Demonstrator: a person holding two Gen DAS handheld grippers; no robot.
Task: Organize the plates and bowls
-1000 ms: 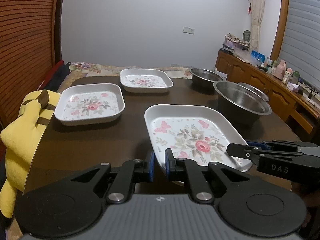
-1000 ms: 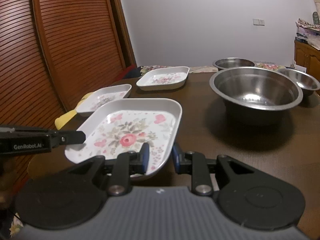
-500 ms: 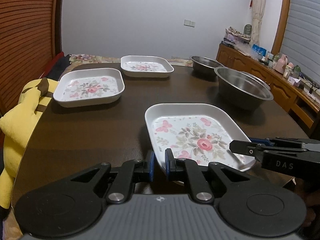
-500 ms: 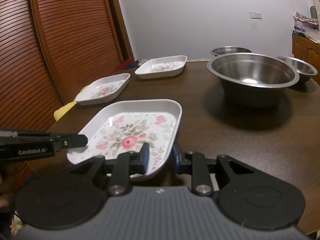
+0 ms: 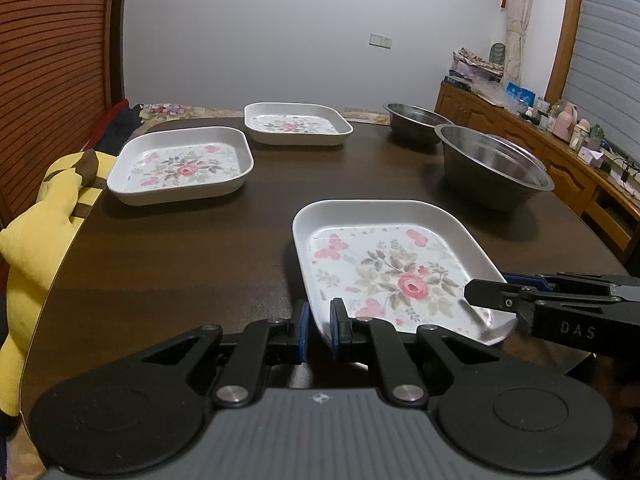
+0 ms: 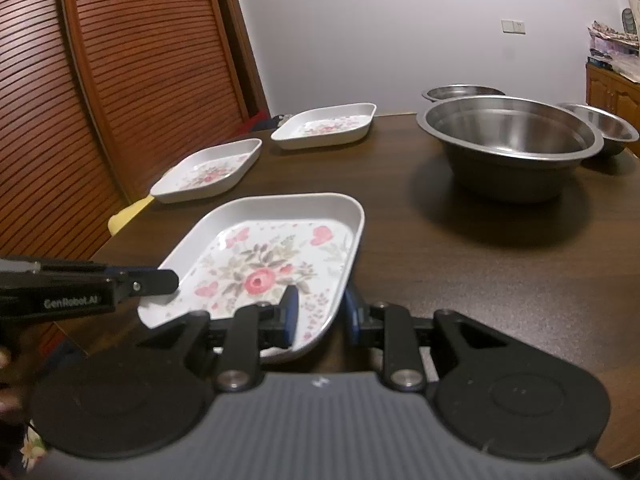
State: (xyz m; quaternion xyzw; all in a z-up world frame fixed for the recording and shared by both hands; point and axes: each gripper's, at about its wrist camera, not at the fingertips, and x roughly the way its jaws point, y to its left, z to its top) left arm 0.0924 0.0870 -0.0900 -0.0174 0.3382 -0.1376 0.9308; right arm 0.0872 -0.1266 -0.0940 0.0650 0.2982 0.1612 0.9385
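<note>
left tool (image 5: 318, 326): you are clenching it on the near rim of the floral plate (image 5: 394, 268), one pad outside the wall and one inside.
right tool (image 6: 320, 314): you are gripping the same plate's near right rim, jaws closed on the wall; in the left wrist view it is reaching in from the right.
plate position: it is sitting at the near edge of the worktop (image 5: 200, 248), seemingly raised a little at the front; cannot tell if it is clear of the surface.
doing it well: you are holding at two rim points, so be keeping both tools level and moving together, or the thin wall is likely to twist out.
likely target: the middle plate (image 5: 182, 166) or far plate (image 5: 294, 124), both well apart from yours.
bowls: the big steel bowl (image 6: 510, 148) is standing to the right; be steering wide of it.
hidden: plate underside and its contact with the worktop; the small bowl (image 6: 606, 122) behind the big one is partly covered; the back bowl (image 5: 416, 118) interior is hard to read.
</note>
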